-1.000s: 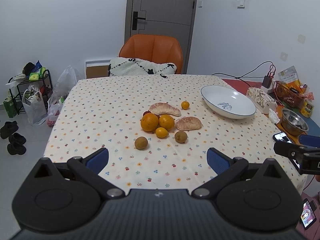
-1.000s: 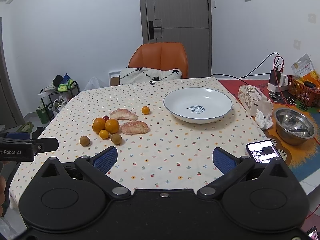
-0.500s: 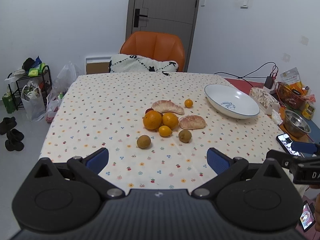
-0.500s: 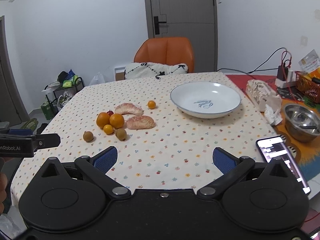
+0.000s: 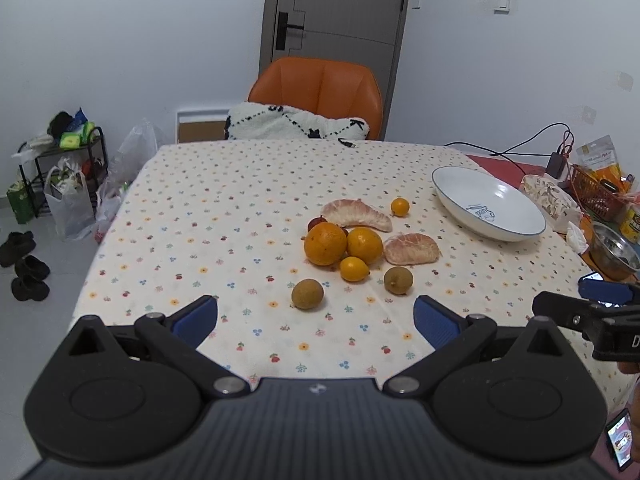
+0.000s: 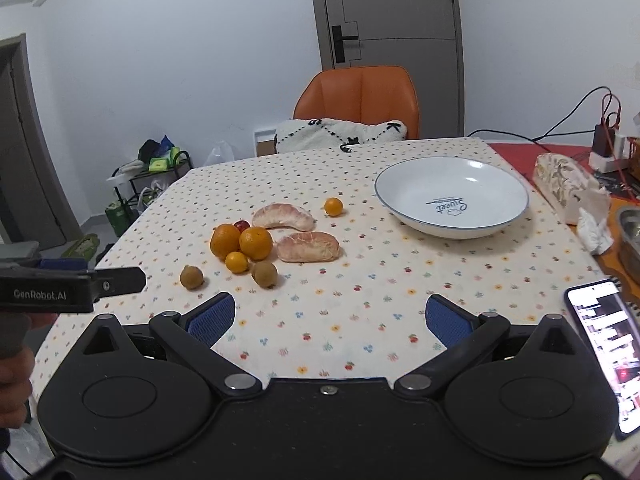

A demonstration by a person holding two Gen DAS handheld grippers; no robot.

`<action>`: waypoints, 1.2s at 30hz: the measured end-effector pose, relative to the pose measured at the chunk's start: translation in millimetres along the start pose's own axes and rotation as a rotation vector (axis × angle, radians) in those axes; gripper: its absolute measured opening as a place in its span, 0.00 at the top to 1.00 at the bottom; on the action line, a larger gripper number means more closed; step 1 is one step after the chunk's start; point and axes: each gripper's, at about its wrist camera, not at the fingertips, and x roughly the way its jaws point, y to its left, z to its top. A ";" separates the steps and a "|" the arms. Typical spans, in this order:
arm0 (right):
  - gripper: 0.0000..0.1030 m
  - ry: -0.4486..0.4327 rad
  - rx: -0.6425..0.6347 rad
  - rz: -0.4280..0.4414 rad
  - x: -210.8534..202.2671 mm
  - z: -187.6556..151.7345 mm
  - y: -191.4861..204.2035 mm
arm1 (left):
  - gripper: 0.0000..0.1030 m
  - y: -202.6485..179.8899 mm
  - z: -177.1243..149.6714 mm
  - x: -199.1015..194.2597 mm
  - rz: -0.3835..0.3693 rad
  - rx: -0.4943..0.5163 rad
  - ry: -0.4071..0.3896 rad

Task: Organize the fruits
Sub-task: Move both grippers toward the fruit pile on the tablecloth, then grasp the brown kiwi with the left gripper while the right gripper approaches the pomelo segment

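Blue-padded jaws of the left gripper and right gripper are held wide and empty over the near edge of the patterned tablecloth. Beyond, clustered fruits are seen, a small red one half hidden behind oranges. Farther right, the white bowl is left empty.

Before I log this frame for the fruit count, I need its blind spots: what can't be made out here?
- Small red fruit: mostly hidden behind the large orange in the left wrist view; its kind is unclear.
- Steel bowl: cut off by the right edge of the right wrist view; contents unseen.
- Phone screen: too blurred to read.
- Table near edge: covered by the left gripper body.
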 end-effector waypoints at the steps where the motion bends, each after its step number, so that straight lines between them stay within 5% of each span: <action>1: 0.00 0.001 0.004 0.001 4.1 0.7 -0.9 | 0.00 1.4 0.1 2.7 -0.006 -0.003 0.000; 10: 0.01 0.012 0.021 0.054 31.4 1.0 -0.8 | 0.08 6.8 4.9 25.3 -0.036 -0.002 0.005; 15: 0.15 0.025 0.028 0.069 44.8 -0.3 4.4 | 0.27 6.9 6.5 43.7 -0.053 0.005 0.036; 22: 0.22 0.046 0.044 0.074 62.4 -0.8 6.1 | 0.37 10.5 5.5 68.6 -0.057 -0.006 0.073; 26: 0.23 0.051 0.048 0.066 70.8 0.1 6.0 | 0.49 12.9 3.5 81.0 -0.055 -0.011 0.095; 30: 0.23 0.054 0.057 0.059 79.1 3.0 4.1 | 0.76 16.1 2.8 91.3 -0.045 -0.010 0.111; 36: 0.23 0.056 0.054 0.040 94.3 10.1 1.4 | 0.76 17.7 8.2 96.0 -0.050 -0.009 0.104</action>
